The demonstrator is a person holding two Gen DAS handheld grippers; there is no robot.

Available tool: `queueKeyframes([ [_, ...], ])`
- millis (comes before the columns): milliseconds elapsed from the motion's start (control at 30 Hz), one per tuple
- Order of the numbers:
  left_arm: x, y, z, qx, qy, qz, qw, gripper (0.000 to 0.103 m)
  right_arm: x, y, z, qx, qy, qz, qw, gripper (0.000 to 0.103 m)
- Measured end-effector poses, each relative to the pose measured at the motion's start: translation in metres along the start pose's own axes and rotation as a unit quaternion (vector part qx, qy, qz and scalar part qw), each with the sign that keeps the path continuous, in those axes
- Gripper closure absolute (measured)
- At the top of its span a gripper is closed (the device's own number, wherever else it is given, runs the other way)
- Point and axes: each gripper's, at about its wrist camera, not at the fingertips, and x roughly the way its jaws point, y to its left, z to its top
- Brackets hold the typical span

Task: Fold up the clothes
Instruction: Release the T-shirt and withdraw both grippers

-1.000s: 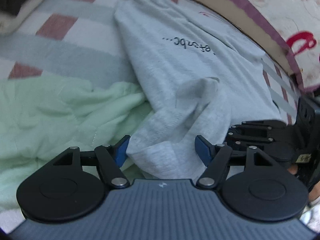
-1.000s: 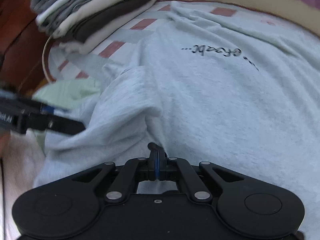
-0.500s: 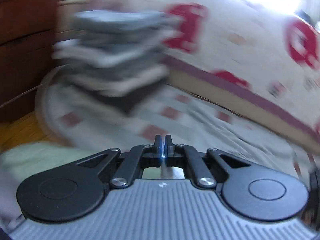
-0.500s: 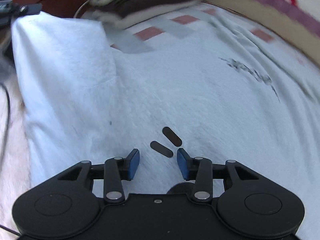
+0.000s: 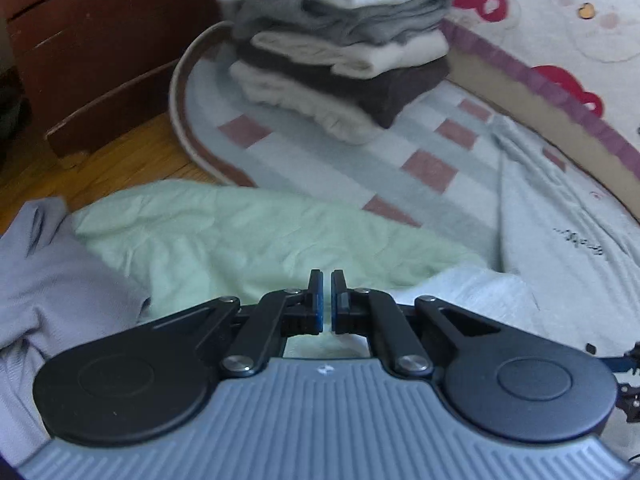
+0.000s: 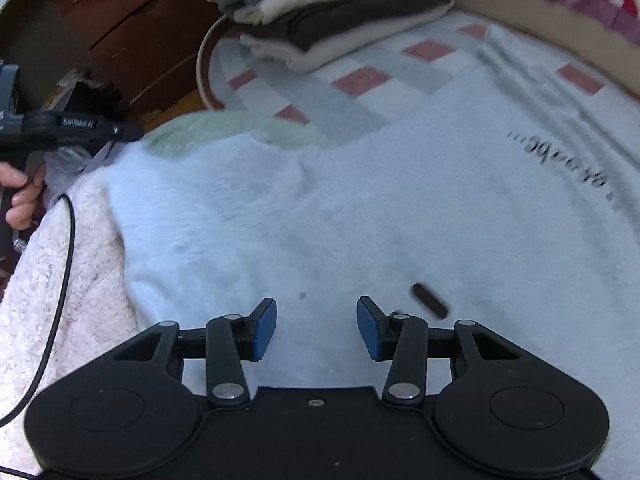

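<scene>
**Wooden floor, dark drawers, checked bedding**

A dark red-brown wooden chest of drawers (image 5: pixel 100 40) stands at the upper left, on a honey-coloured wood plank floor (image 5: pixel 120 160). A mattress covered by a checked sheet (image 5: pixel 420 152) in white, grey and dusty pink lies beside it. Behind runs a tan and purple border (image 5: pixel 540 100), then a cream quilt with red prints (image 5: pixel 560 8). Soft daylight.

Soft daylight, even and slightly cool, with faint shadows. Fisheye bending curves both views' edges. Motion blur smears the printed lettering (image 6: pixel 576 160) and the folded stack (image 5: pixel 340 36).
</scene>
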Motion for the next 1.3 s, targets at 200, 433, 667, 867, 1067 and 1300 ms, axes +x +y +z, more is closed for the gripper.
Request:
queueKeyframes([
  [200,0.004,-0.04,0.024,0.091,-0.008,-0.061,0.994,0.056,0.022,0.014,-0.001,0.005,0.018,0.041,0.999,0.051],
  [433,0.091,-0.106,0.041,0.165,0.151,-0.155,0.9624,0.049,0.026,0.029,-0.001,-0.031,0.035,0.047,0.998,0.051],
  [667,0.091,-0.117,0.032,0.217,0.102,-0.185,0.9532,0.098,0.031,0.024,-0.003,-0.018,0.041,0.045,0.998,0.051],
  [867,0.046,-0.082,0.028,0.161,0.029,-0.165,0.9727,0.101,0.03,0.024,-0.003,-0.02,0.042,0.043,0.998,0.051],
  [1067,0.055,-0.062,0.03,0.177,0.026,-0.052,0.9825,0.103,0.035,0.026,-0.002,-0.03,0.054,0.041,0.997,0.05],
  [1300,0.045,-0.074,0.051,0.141,0.008,-0.119,0.9829,0.099,0.006,0.005,0.007,0.026,-0.04,0.019,0.999,0.051],
])
